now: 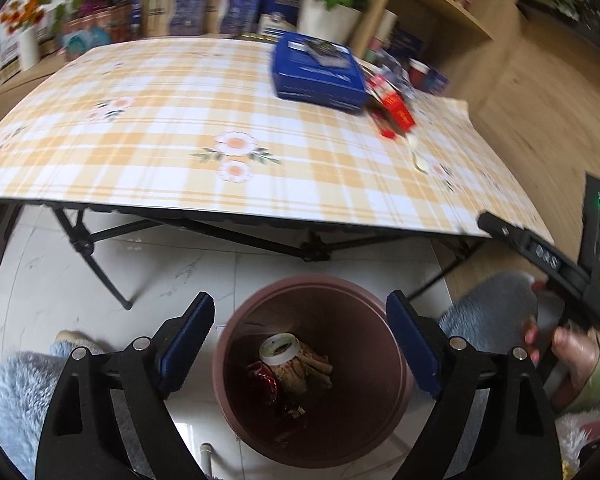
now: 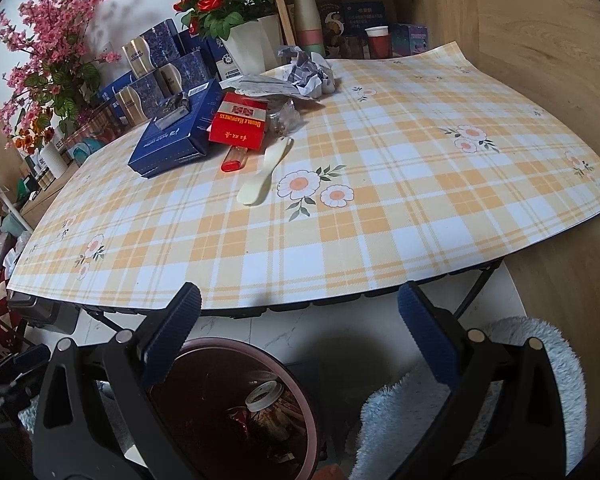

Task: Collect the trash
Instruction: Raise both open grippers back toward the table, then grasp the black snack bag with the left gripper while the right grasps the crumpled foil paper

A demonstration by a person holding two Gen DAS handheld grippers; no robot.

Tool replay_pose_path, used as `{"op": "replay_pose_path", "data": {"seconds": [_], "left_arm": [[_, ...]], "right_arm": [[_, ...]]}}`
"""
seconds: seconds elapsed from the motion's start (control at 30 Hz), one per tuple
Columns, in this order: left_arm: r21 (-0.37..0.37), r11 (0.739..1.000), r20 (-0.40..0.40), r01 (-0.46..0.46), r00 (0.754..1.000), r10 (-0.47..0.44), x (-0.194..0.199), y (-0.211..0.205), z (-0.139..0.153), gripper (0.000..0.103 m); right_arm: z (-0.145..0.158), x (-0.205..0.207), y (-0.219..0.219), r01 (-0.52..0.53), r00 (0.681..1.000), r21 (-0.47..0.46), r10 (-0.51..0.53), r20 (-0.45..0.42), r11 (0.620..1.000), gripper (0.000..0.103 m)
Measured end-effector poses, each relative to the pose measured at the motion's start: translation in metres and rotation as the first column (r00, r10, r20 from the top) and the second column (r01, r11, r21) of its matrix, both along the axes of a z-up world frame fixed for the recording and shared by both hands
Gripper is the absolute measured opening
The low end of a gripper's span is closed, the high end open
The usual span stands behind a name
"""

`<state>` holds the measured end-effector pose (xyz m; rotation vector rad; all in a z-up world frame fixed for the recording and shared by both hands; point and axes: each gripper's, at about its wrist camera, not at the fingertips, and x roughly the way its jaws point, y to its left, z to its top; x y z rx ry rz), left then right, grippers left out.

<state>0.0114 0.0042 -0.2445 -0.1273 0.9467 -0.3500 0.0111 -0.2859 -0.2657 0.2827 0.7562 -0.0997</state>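
Note:
A brown bin stands on the floor in front of the table; inside lie a crumpled paper cup and a red wrapper. My left gripper hangs open right above the bin, nothing between its blue pads. My right gripper is open and empty at the table's near edge, with the bin below it. On the plaid table lie a red cigarette pack, a red lighter, a cream plastic spoon, crumpled paper and a clear wrapper.
A blue box lies beside the trash, with a dark object on top. Flower pots and boxes line the table's far side. A wooden shelf with cups stands behind. The person's fluffy sleeves and hand holding the other gripper's handle show at right.

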Motion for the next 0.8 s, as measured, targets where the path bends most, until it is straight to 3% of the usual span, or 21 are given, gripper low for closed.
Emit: {"op": "replay_pose_path", "data": {"seconds": [0.43, 0.6, 0.8], "left_arm": [[-0.06, 0.989, 0.046, -0.135, 0.989, 0.138, 0.003, 0.028, 0.014, 0.086], [-0.019, 0.993, 0.058, -0.115, 0.992, 0.116, 0.028, 0.022, 0.027, 0.086], [-0.053, 0.996, 0.071, -0.072, 0.995, 0.075, 0.082, 0.0, 0.052, 0.085]], "right_arm": [[0.023, 0.0, -0.006, -0.044, 0.996, 0.033, 0.041, 0.077, 0.998, 0.097], [0.03, 0.014, -0.021, -0.049, 0.994, 0.08, 0.041, 0.098, 0.996, 0.097], [0.041, 0.037, -0.038, -0.085, 0.985, 0.15, 0.061, 0.159, 0.985, 0.097]]}}
